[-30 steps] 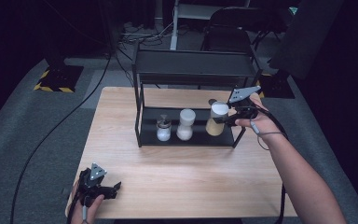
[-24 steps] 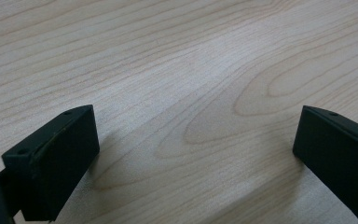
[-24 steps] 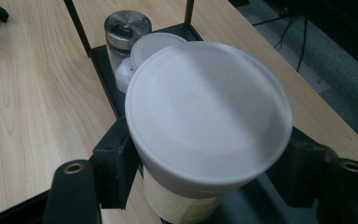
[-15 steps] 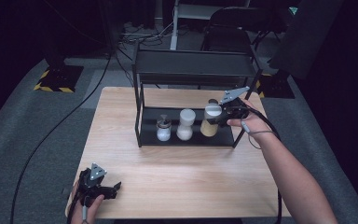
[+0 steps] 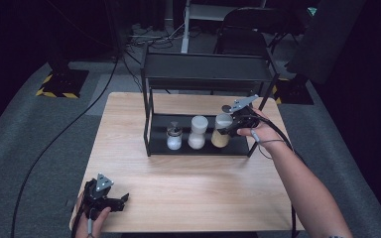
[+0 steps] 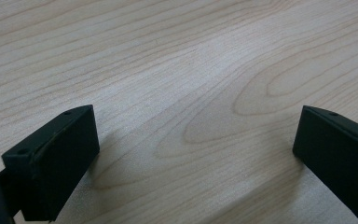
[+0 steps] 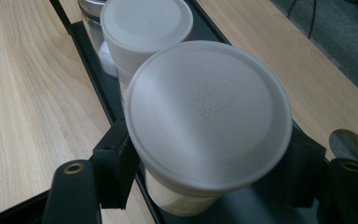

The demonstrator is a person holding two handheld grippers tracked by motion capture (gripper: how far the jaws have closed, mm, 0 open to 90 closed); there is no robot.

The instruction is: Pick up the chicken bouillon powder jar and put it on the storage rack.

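A black two-level rack [image 5: 206, 74] stands at the back of the wooden table [image 5: 188, 193]. On its bottom shelf are a small glass shaker [image 5: 174, 137] of white powder, a white-lidded jar [image 5: 197, 132] and a white-lidded jar of tan powder [image 5: 221, 131]. My right gripper [image 5: 230, 127] is shut on the tan jar just under its lid [image 7: 208, 112], holding it over the shelf's right part beside the other white-lidded jar [image 7: 145, 23]. My left gripper [image 5: 121, 202] rests open on the table near the front left corner, nothing between its jaws; its fingers [image 6: 51, 163] lie on bare wood.
The rack's top shelf [image 5: 206, 67] hangs over the jars. A round hole [image 7: 348, 145] shows in the table behind the rack. Dark chairs and cables lie on the grey floor beyond the table.
My right gripper has carried the tan jar leftward and down from the rack's right end into the bottom shelf, next to the white-lidded jar. The left gripper has stayed still.
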